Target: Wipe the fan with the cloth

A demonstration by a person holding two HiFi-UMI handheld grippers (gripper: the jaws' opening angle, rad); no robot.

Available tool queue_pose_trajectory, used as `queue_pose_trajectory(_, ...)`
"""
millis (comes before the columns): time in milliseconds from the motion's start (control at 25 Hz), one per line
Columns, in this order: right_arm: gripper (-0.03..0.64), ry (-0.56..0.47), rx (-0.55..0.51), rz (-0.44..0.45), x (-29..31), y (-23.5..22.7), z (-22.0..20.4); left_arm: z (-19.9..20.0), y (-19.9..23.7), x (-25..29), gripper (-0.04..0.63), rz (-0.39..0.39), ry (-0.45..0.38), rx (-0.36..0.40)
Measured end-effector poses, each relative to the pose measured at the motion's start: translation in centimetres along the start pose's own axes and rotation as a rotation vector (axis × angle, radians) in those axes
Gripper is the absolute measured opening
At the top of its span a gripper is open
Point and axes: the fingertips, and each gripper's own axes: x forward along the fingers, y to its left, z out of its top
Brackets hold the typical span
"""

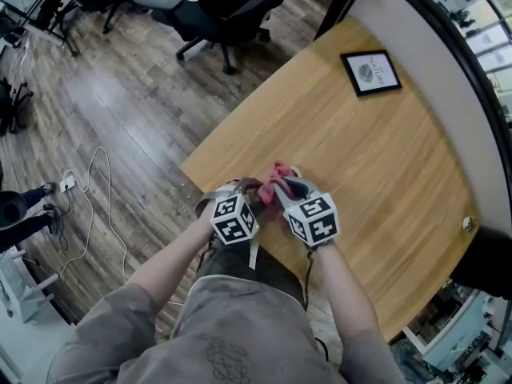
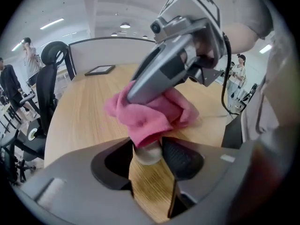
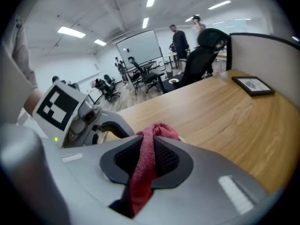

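A pink cloth [image 1: 278, 181] is bunched over a small whitish fan part [image 2: 149, 154] near the wooden table's [image 1: 360, 158] front left edge. In the left gripper view, that whitish stub sits between my left gripper's [image 2: 149, 157] pads, which touch it on both sides; the cloth [image 2: 151, 112] covers the rest of the fan. My right gripper [image 3: 145, 156] is shut on a fold of the cloth [image 3: 142, 165], which runs up between its pads. From the head view both grippers meet at the cloth, left [image 1: 254, 192] and right [image 1: 280, 197], side by side.
A black picture frame [image 1: 370, 72] lies flat at the table's far side near a curved partition. Black office chairs [image 1: 220, 14] stand on the wood floor beyond the table. Cables [image 1: 96, 206] trail on the floor at left. People stand in the background [image 3: 180, 39].
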Motion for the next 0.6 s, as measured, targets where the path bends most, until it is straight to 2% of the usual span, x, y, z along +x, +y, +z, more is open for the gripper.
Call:
queue_pose_trajectory(120,0.064,-0.052,0.076,-0.075,-1.4,-2.5,0.5,-0.1,0.2,-0.1,0.195,-0.003,0.005,-0.004)
queue_pose_trajectory(280,0.064,-0.041,0.095,-0.161,-3.1,-4.4,-0.9,0.0,0.2,-0.1,0.190,-0.010,-0.002,-0.027)
queue_pose_trajectory(480,0.063,-0.010,0.039,-0.161,-3.5,-2.8,-2.0,-0.2,0.5,-0.1,0.184,-0.001,0.014,-0.024)
queue_pose_trajectory(600,0.063,0.008,-0.008,-0.119,-2.4,-0.7,-2.1,-0.2,0.5,0.0,0.184,-0.006,0.012,-0.035)
